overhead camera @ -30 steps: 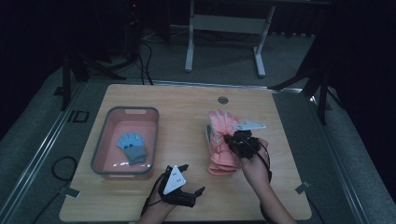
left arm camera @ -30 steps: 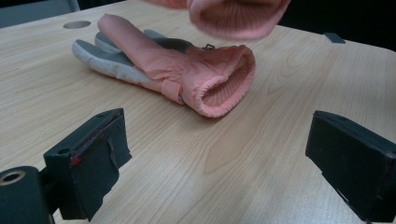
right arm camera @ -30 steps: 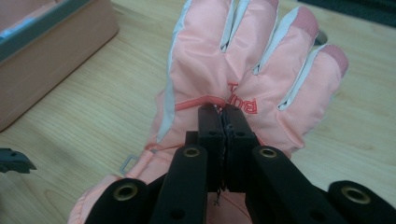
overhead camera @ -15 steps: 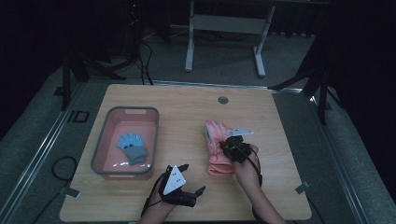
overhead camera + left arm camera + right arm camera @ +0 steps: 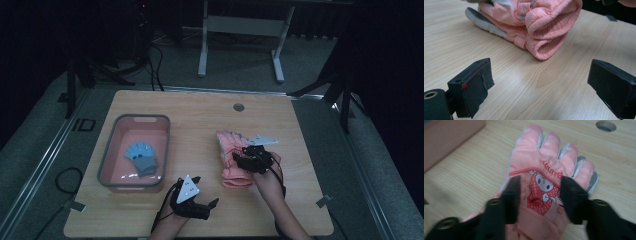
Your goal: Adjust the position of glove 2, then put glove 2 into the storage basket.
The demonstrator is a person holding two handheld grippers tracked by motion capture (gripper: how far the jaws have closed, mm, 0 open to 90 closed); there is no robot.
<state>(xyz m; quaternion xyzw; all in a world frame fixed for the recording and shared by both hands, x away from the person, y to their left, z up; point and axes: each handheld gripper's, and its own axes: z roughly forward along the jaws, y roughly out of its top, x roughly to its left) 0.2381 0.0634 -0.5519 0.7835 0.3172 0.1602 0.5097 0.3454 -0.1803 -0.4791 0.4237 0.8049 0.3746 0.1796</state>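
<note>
Pink glove (image 5: 541, 185) sits under right hand-held gripper (image 5: 540, 192), jaws just opening, straddling it. Left hand-held gripper (image 5: 539, 82) apart, idle. Risk: pinching one layer only, glove unfolds

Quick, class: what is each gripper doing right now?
Left gripper: open, holding nothing.
Right gripper: jaws just opened, astride the pink glove, not gripping it.

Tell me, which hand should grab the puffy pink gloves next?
Probably the right. The right gripper sits over the puffy pink gloves, its jaws just opened astride the top glove's cartoon patch. The left gripper waits on bare table, open, short of the cuffs.
</note>
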